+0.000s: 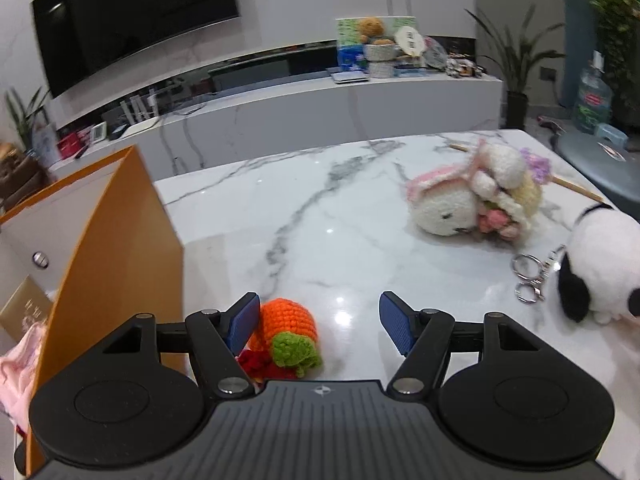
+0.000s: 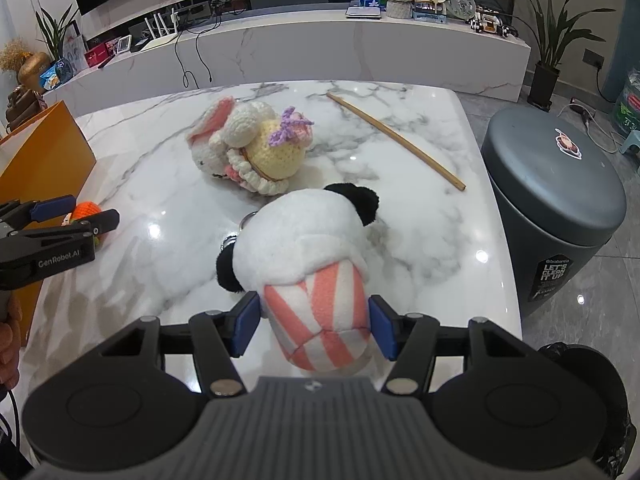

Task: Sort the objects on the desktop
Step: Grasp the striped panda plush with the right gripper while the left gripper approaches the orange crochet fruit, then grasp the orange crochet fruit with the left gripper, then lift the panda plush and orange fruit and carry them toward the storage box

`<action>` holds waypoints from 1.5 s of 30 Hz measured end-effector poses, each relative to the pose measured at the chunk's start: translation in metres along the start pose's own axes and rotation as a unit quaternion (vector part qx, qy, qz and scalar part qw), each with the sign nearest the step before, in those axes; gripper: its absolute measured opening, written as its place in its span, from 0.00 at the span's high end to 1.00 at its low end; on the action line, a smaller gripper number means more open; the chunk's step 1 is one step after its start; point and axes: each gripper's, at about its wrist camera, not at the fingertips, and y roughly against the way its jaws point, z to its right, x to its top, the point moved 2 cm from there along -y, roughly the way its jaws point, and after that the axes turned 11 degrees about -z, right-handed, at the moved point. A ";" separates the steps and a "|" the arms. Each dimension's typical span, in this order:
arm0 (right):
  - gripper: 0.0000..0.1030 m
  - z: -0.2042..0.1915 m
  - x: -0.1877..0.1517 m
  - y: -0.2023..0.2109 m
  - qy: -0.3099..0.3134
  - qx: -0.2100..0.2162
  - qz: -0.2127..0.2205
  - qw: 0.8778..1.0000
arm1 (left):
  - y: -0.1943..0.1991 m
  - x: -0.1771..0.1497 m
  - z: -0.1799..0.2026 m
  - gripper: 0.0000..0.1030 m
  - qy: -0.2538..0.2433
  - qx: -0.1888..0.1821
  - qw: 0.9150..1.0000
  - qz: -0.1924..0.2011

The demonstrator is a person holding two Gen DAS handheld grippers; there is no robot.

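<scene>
A panda plush (image 2: 304,236) with a pink-striped body lies on the marble table (image 2: 160,264). My right gripper (image 2: 314,322) is shut on the striped end, one blue pad against each side. A metal key ring (image 1: 528,276) hangs off the panda (image 1: 600,264). My left gripper (image 1: 320,304) is open low over the table. A crocheted orange carrot (image 1: 288,320) with a green top lies between its fingers, against the left pad. In the right wrist view the left gripper (image 2: 80,212) straddles the carrot (image 2: 86,209). A crocheted bunny (image 2: 248,144) lies at mid-table.
An orange paper bag (image 1: 120,240) stands open at the table's left edge, with pink cloth inside. A thin wooden stick (image 2: 396,140) lies at the back right. A dark round bin (image 2: 556,200) stands on the floor beside the table's right edge.
</scene>
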 end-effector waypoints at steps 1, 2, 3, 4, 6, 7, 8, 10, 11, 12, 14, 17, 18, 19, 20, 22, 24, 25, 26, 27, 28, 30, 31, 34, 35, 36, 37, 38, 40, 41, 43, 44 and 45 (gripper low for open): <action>0.41 0.000 0.000 0.000 0.000 0.000 0.000 1.000 | -0.002 0.000 -0.003 0.24 0.007 0.005 1.000 -0.004; 0.41 0.000 0.000 0.000 0.001 -0.001 0.000 1.000 | -0.005 -0.001 -0.005 0.22 0.014 0.012 1.000 -0.013; 0.41 0.000 0.000 0.000 0.001 -0.001 0.000 1.000 | -0.009 -0.002 -0.006 0.22 0.017 0.013 0.999 -0.024; 0.41 0.000 0.000 0.000 0.002 -0.003 0.000 1.000 | -0.013 -0.003 -0.008 0.22 0.022 0.006 0.999 -0.036; 0.40 -0.002 0.001 -0.001 0.005 -0.005 0.000 1.000 | -0.017 -0.005 -0.011 0.22 0.028 -0.012 0.998 -0.047; 0.40 -0.002 0.001 -0.002 0.006 -0.006 0.000 1.000 | -0.017 -0.006 -0.011 0.22 0.028 -0.014 0.998 -0.047; 0.40 -0.002 0.001 -0.002 0.008 -0.007 -0.001 1.000 | -0.016 -0.006 -0.010 0.22 0.025 -0.014 0.999 -0.046; 0.39 -0.003 0.001 -0.004 0.011 -0.010 -0.006 1.000 | -0.014 -0.006 -0.009 0.24 0.022 -0.027 0.998 -0.045; 0.38 -0.003 0.000 -0.005 0.013 -0.011 -0.010 1.000 | -0.013 -0.006 -0.009 0.33 0.022 -0.035 0.998 -0.047; 0.38 -0.003 -0.001 -0.007 0.015 -0.013 -0.015 1.000 | -0.013 -0.007 -0.008 0.46 0.018 -0.044 0.998 -0.051; 0.38 -0.002 -0.002 -0.008 0.014 -0.014 -0.018 1.000 | -0.015 -0.008 -0.004 0.51 0.008 -0.059 0.996 -0.061; 0.34 0.000 -0.001 -0.007 0.007 -0.011 -0.015 1.000 | -0.013 -0.010 0.001 0.52 -0.002 -0.070 0.996 -0.060; 0.31 0.000 -0.001 -0.007 0.008 -0.015 -0.011 1.000 | -0.012 -0.010 0.003 0.52 -0.005 -0.073 0.995 -0.060; 0.30 -0.001 -0.001 -0.007 0.010 -0.019 -0.007 1.000 | -0.012 -0.010 0.004 0.52 -0.008 -0.076 0.995 -0.060; 0.27 -0.001 0.000 -0.008 0.013 -0.022 -0.003 1.000 | -0.010 -0.010 0.005 0.52 -0.008 -0.080 0.995 -0.061; 0.25 -0.002 0.001 -0.012 0.020 -0.026 -0.001 0.999 | -0.008 -0.010 0.007 0.52 -0.009 -0.087 0.994 -0.061; 0.23 -0.003 0.002 -0.015 0.026 -0.034 -0.001 0.999 | -0.006 -0.010 0.009 0.52 -0.012 -0.095 0.994 -0.060; 0.22 -0.004 0.002 -0.016 0.029 -0.035 0.001 0.999 | -0.005 -0.009 0.010 0.52 -0.013 -0.098 0.993 -0.060; 0.22 -0.004 0.003 -0.017 0.032 -0.037 0.002 0.999 | -0.004 -0.009 0.011 0.52 -0.015 -0.101 0.993 -0.060; 0.21 -0.005 0.004 -0.017 0.034 -0.040 0.005 0.999 | -0.003 -0.008 0.012 0.52 -0.016 -0.104 0.993 -0.060; 0.21 -0.006 0.004 -0.017 0.036 -0.043 0.008 0.998 | -0.003 -0.008 0.013 0.52 -0.017 -0.107 0.992 -0.060; 0.20 -0.009 0.006 -0.018 0.042 -0.050 0.016 0.998 | -0.001 -0.008 0.014 0.52 -0.019 -0.112 0.992 -0.060; 0.20 -0.011 0.007 -0.019 0.045 -0.051 0.018 0.998 | -0.001 -0.008 0.016 0.52 -0.021 -0.114 0.991 -0.061; 0.17 -0.018 0.009 -0.023 0.059 -0.053 0.024 0.997 | -0.001 -0.009 0.018 0.52 -0.024 -0.119 0.991 -0.064; 0.17 -0.021 0.009 -0.025 0.064 -0.055 0.026 0.996 | -0.001 -0.009 0.019 0.52 -0.024 -0.120 0.990 -0.065; 0.17 -0.023 0.010 -0.026 0.068 -0.058 0.028 0.996 | -0.001 -0.009 0.020 0.52 -0.026 -0.122 0.990 -0.066; 0.17 -0.025 0.011 -0.027 0.073 -0.062 0.029 0.995 | 0.000 -0.009 0.021 0.52 -0.027 -0.123 0.990 -0.066; 0.19 -0.027 0.012 -0.027 0.076 -0.062 0.030 0.995 | 0.000 -0.009 0.021 0.52 -0.027 -0.123 0.990 -0.066; 0.34 -0.026 0.014 -0.026 0.068 -0.060 0.027 0.996 | 0.001 -0.009 0.021 0.52 -0.031 -0.128 0.989 -0.068; 0.35 -0.024 0.016 -0.025 0.056 -0.051 0.025 0.997 | 0.002 -0.008 0.022 0.52 -0.033 -0.130 0.989 -0.068; 0.36 -0.017 0.018 -0.021 0.021 -0.020 0.025 0.999 | 0.005 -0.007 0.022 0.52 -0.034 -0.132 0.989 -0.063; 0.37 -0.015 0.018 -0.018 0.011 -0.008 0.028 1.000 | 0.007 -0.006 0.022 0.52 -0.035 -0.134 0.989 -0.061; 0.37 -0.015 0.018 -0.016 0.007 -0.006 0.032 0.999 | 0.009 -0.005 0.022 0.52 -0.034 -0.136 0.988 -0.059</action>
